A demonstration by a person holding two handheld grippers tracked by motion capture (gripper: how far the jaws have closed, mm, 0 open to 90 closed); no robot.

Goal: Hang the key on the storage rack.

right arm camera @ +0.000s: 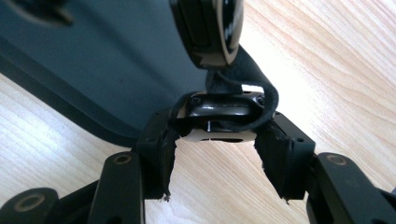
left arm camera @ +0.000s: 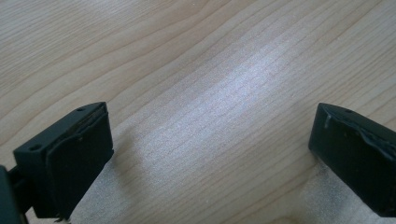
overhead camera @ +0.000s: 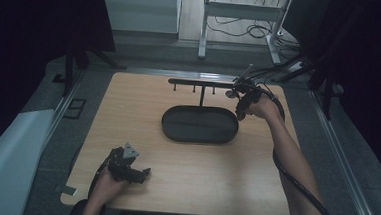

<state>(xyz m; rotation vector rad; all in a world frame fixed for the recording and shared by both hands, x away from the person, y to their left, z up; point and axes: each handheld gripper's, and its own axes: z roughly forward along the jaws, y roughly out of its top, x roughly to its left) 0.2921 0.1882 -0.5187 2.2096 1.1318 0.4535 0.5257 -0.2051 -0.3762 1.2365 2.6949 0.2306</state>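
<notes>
Right gripper view: the right tool [right arm camera: 219, 140] is clamped on a wristwatch [right arm camera: 219, 119], glossy buckle and black strap, over pale grained worktop [right arm camera: 327, 70] beside the matte oval tray [right arm camera: 116, 70]. Left tool [left arm camera: 210, 158] stands apart, empty.

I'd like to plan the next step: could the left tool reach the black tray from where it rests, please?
Probably yes: the left tool sits open on the table, with only bare wood between it and the tray.
</notes>
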